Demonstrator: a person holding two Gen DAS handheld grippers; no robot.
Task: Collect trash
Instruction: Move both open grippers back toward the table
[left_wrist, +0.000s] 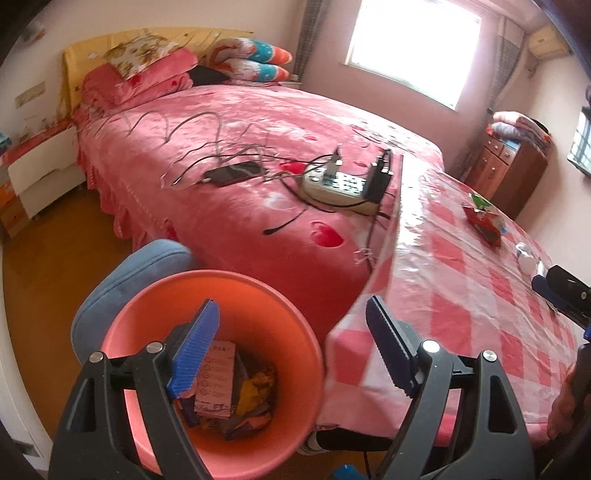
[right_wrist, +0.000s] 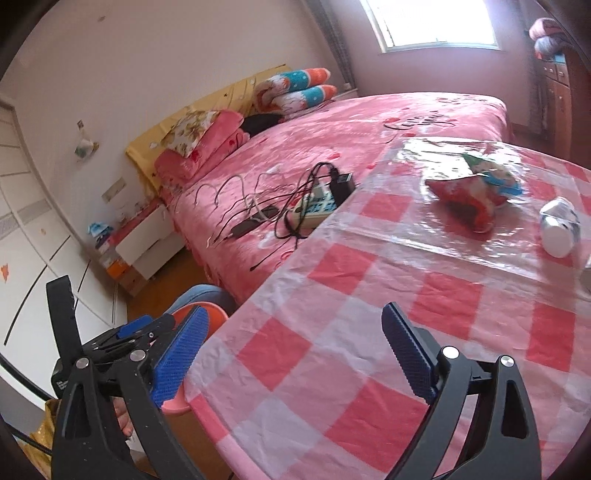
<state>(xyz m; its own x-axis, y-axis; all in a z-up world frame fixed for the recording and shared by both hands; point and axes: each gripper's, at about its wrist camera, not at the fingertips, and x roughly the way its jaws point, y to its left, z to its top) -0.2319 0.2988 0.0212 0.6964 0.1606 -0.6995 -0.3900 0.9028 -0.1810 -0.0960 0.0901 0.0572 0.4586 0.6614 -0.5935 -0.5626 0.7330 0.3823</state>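
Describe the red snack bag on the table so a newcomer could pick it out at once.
Start at the table with the pink-and-white checked cloth beside the bed. Toward its far end, on the clear plastic sheet, lies the crumpled red snack bag. Its only close neighbour is a small white bottle lying on its side; the bag is red with a green and blue top.

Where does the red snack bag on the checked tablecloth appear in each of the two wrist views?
Left wrist view: red snack bag lies far right, mid-height, on the table's far part.
Right wrist view: it lies upper right of centre, left of a white bottle.
Shared landmark: the power strip on the bed.
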